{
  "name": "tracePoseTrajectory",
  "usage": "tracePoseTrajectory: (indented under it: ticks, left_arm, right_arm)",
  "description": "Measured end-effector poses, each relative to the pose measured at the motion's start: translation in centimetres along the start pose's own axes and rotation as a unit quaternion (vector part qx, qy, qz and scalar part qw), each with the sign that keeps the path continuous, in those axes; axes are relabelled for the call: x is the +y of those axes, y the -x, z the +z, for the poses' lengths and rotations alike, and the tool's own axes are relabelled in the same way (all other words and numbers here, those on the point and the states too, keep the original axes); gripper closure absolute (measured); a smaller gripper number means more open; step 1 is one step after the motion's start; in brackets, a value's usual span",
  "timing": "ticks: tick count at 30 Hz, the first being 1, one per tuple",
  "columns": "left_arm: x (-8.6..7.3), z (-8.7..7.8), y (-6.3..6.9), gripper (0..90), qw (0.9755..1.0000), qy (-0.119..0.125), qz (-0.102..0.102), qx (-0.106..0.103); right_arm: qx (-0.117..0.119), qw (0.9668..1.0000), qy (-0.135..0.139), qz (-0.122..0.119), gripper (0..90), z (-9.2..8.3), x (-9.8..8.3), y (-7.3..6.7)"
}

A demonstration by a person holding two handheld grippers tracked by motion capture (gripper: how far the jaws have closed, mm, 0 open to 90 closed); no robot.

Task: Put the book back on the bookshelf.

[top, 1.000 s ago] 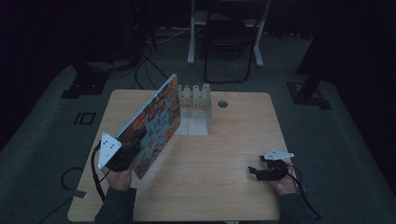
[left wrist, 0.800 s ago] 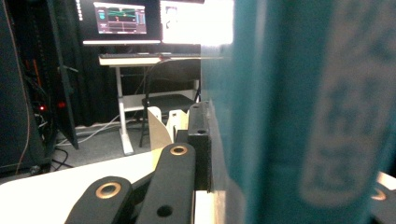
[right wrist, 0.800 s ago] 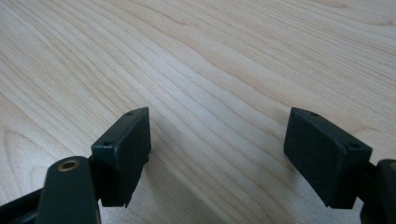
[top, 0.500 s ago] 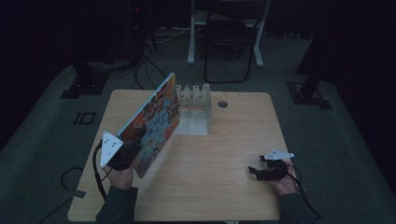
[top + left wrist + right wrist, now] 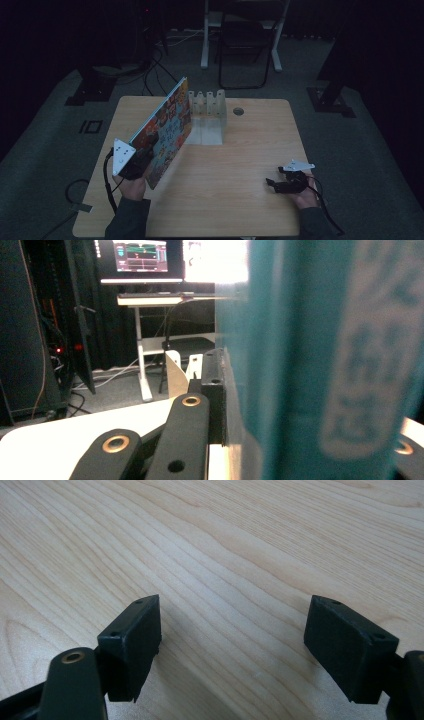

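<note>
A large picture book (image 5: 165,130) with a colourful cover stands tilted over the left half of the wooden table (image 5: 235,165), its top edge leaning toward a white slotted rack (image 5: 206,102). My left gripper (image 5: 144,164) is shut on the book's near lower edge. In the left gripper view the teal spine (image 5: 320,355) is pressed against the black pad (image 5: 215,390), and the rack (image 5: 175,372) shows beyond it. My right gripper (image 5: 272,184) rests low on the table at the right, open. Between its pads (image 5: 232,640) there is just bare wood.
The rack stands at the table's back middle, with a white sheet (image 5: 206,134) in front of it and a round hole (image 5: 238,111) to its right. A chair (image 5: 245,45) and stand legs are on the dark floor behind. Bare wood (image 5: 225,540) lies before the right gripper.
</note>
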State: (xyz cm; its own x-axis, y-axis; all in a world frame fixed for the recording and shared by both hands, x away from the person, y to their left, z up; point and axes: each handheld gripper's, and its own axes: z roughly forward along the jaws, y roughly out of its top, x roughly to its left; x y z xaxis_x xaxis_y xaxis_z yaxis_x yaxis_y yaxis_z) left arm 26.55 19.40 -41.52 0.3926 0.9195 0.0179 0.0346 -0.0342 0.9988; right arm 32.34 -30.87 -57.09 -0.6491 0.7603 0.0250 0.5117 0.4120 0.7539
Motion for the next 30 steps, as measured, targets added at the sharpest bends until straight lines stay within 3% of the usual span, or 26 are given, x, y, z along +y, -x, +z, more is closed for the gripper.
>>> tracePoseTrajectory:
  ticks: [30]
  left_arm:
    - [-0.9,2.6,1.3,81.0,0.9992,-0.012,0.013,0.037]
  right_arm:
    - [0.001,1.0,0.0,0.001,22.1,0.0,0.0,0.0]
